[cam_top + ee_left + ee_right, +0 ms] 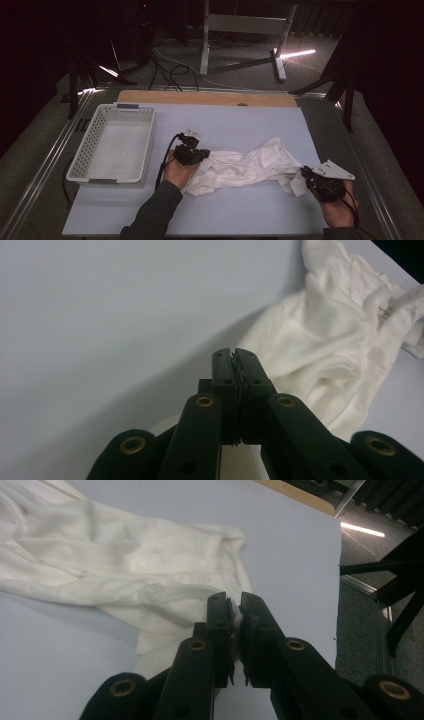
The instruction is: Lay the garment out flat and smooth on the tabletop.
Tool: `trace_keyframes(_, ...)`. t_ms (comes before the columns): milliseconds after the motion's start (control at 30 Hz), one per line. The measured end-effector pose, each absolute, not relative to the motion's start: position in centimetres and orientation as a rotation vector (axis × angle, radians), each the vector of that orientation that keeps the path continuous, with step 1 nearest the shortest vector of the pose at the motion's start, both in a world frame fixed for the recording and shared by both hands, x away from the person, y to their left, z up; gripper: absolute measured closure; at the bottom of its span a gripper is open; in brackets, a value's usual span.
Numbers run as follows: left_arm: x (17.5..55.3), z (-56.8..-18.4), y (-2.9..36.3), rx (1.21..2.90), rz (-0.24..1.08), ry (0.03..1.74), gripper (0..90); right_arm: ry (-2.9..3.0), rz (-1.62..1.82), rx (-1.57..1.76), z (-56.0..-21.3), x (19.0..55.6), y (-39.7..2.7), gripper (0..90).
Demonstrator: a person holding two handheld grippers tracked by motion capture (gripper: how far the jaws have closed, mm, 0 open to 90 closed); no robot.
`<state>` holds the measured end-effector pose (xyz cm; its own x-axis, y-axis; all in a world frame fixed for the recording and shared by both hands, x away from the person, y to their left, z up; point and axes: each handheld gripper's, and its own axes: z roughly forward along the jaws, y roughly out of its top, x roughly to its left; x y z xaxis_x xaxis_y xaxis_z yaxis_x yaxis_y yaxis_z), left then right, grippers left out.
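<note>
- Now your left gripper sits at the left end of the white garment, its 2 jaws pressed together with a thin edge of cloth pinched between them.
- Your right gripper clamps the garment's right end, fabric showing between its narrow jaws.
- That garment lies crumpled across the pale blue table, right of the white basket.

This looks like a dim lab or recording room. A pale blue work mat covers a wooden table. Beyond that table, black cables snake over grey carpet beside a white metal stand, with dark curtains around.
</note>
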<state>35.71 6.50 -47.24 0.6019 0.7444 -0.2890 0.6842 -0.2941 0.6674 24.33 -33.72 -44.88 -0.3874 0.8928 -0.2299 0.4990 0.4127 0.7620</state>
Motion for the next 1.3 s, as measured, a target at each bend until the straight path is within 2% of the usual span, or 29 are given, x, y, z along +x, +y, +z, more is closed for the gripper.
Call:
trace_keyframes(433,32.0,-45.0,11.4,1.979,0.149,1.143,88.8,2.038,0.78,1.187,-45.0,24.5,-33.9,83.2)
trace_keyframes(867,32.0,-43.6,14.6,1.826,0.195,1.24,88.8,2.027,0.771,1.218,-45.3,24.7,-34.4,82.9)
trace_keyframes(933,32.0,-43.2,15.3,1.79,0.2,1.261,88.8,2.047,0.788,1.204,-45.4,24.8,-34.2,78.9)
trace_keyframes(1133,32.1,-42.5,16.3,1.75,0.225,1.281,87.5,2.037,0.819,1.206,-45.3,24.8,-34.1,58.0)
trace_keyframes(1300,32.0,-42.5,14.7,1.762,0.197,1.208,67.1,2.033,0.845,1.226,-45.5,25.0,-34.1,49.2)
